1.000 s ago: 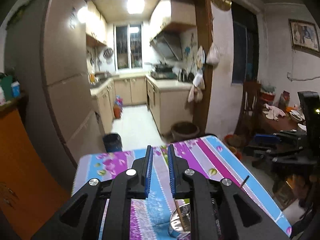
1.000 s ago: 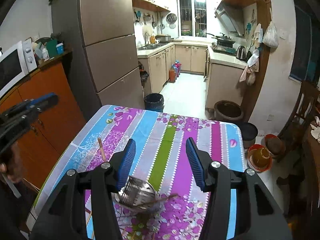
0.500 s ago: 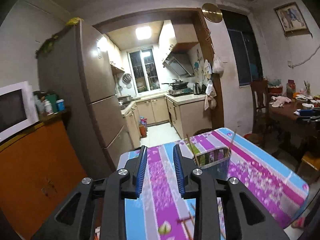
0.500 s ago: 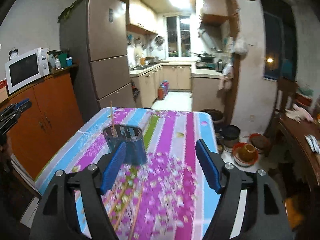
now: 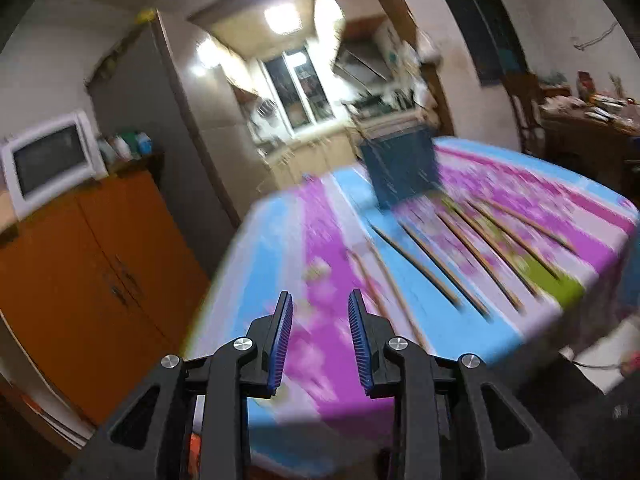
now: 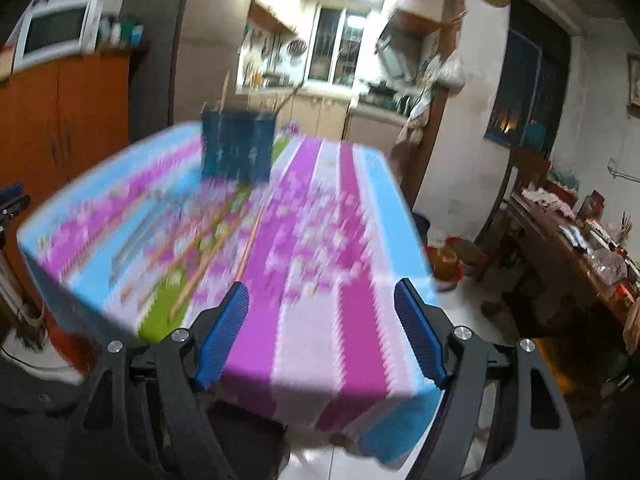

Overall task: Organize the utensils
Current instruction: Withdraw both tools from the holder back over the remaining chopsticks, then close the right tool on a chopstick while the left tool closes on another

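While blurred, left tool (image 5: 320,312) ajar, right tool (image 6: 322,296) wide, both empty

Tablecloth (image 6: 320,344) was striped magenta, sky blue, pale lilac and one lime green band, with small white-pink flower print, blurred. Holder (image 6: 237,148) showed dark blue-grey with pale specks, chopsticks (image 5: 430,270) tan-brown wood, and gripper (image 5: 320,342) bodies were black with ribbed royal-blue pads (image 6: 222,338) and silver screw heads. Cabinet (image 5: 80,276) was orange-brown, microwave (image 5: 46,160) white with a dark grey door, fridge (image 5: 160,120) dull beige-grey, walls off-white, kitchen units cream, side table (image 6: 568,248) dark brown.
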`<state>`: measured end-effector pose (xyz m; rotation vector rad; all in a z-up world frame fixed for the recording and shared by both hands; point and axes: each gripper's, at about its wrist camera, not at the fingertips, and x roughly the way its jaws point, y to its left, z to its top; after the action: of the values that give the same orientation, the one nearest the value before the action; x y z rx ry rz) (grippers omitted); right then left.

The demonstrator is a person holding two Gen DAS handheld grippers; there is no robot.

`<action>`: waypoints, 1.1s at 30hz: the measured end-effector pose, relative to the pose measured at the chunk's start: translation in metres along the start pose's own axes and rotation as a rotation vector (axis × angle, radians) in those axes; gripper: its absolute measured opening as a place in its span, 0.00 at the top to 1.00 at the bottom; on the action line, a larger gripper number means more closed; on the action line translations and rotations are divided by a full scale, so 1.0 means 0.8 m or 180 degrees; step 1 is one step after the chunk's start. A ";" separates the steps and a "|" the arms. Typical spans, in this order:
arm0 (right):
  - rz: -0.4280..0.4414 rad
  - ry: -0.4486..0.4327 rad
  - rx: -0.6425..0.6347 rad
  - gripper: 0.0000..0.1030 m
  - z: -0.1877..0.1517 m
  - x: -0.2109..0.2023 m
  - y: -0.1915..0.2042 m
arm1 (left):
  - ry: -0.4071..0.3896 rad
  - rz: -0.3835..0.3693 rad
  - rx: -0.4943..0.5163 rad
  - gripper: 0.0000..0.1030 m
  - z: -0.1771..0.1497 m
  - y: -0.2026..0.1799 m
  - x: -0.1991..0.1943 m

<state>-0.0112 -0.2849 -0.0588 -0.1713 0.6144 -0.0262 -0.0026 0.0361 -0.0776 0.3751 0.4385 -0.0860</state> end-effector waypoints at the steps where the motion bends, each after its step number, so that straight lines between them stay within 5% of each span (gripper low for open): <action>1: 0.0042 0.0035 0.0023 0.35 -0.012 0.002 0.006 | 0.0127 -0.0126 -0.0115 0.70 -0.016 -0.005 0.001; 4: 0.0156 0.0088 0.0181 0.46 -0.031 0.019 0.021 | 0.0338 -0.0232 -0.0211 0.70 -0.043 -0.019 0.010; 8: 0.0275 0.0123 0.0285 0.72 -0.051 0.032 0.035 | 0.0272 -0.0333 -0.0278 0.82 -0.049 -0.023 0.011; 11: 0.0349 0.0125 0.0245 0.77 -0.063 0.034 0.054 | 0.0277 -0.0402 -0.0254 0.85 -0.050 -0.032 0.020; 33: 0.0418 -0.0034 0.0169 0.78 -0.064 0.056 0.077 | 0.0322 -0.0303 -0.0299 0.86 -0.062 -0.051 0.069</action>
<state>-0.0058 -0.2353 -0.1354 -0.0795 0.6126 0.0851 0.0210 0.0165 -0.1566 0.2669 0.5586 -0.1387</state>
